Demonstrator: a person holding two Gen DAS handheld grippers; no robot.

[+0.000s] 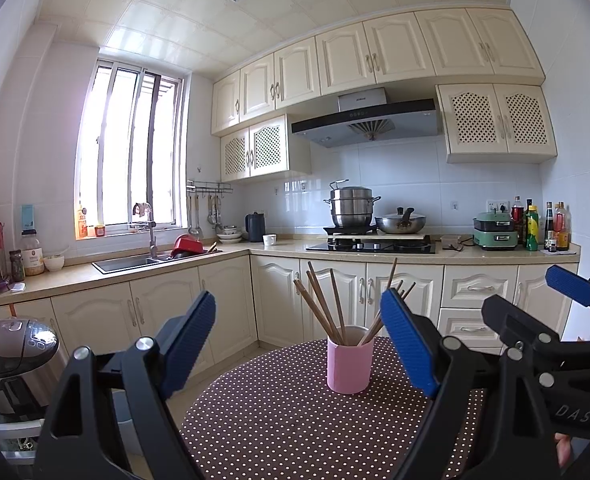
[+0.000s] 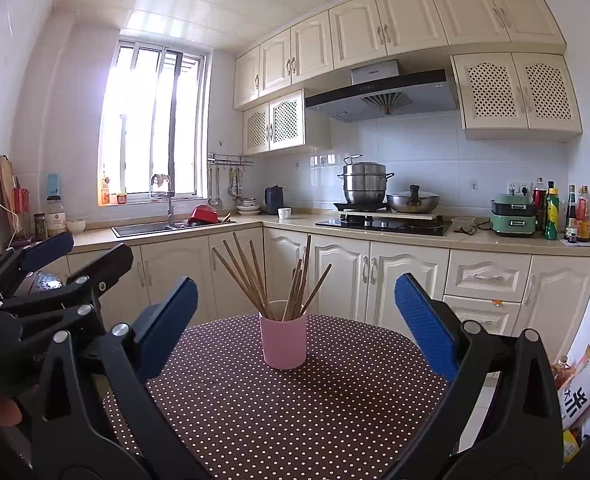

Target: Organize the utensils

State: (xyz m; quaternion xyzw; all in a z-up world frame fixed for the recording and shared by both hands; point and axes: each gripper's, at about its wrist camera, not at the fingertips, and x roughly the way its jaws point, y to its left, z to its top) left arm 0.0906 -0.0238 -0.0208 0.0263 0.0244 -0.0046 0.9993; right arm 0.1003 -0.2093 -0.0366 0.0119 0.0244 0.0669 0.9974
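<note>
While both hand-held grippers hang back at the near edge of the desk [image 2: 335, 400], nothing is grasped. Left hand-held gripper [image 1: 299, 328] is released, blue pads spread wide, empty. Right hand-held gripper [image 2: 297, 312] is likewise released and empty; from the left wrist view it shows at the right side, just beside the left one.

Pink cup [image 2: 283, 338] stands upright on the dotted brown cloth, roughly centred between each gripper's pads but well ahead of them, no contact. Probably framed like this so either hand can go straight in. Cup holds the chopsticks [image 2: 255, 276], a loose bunch of brown sticks, tips down in the cup, tops fanning out: several lean left, a few lean right, one stands near upright. Exact count hard to tell, since they overlap. In the left view the right-leaning sticks pass behind the right blue pad [image 1: 409, 344], so partly hidden there.

Judgement: utensils already sit in their container, so the task looks either at its end or just starting; cannot tell which. Nothing else lies loose on the cloth in view.

Risk if a gripper goes in: cup is light-looking and top-heavy with splayed sticks, so a sideways nudge could tip it. Approach from above, pinch one stick near the top.

Background counter has a sink [image 2: 143, 229], not involved.
</note>
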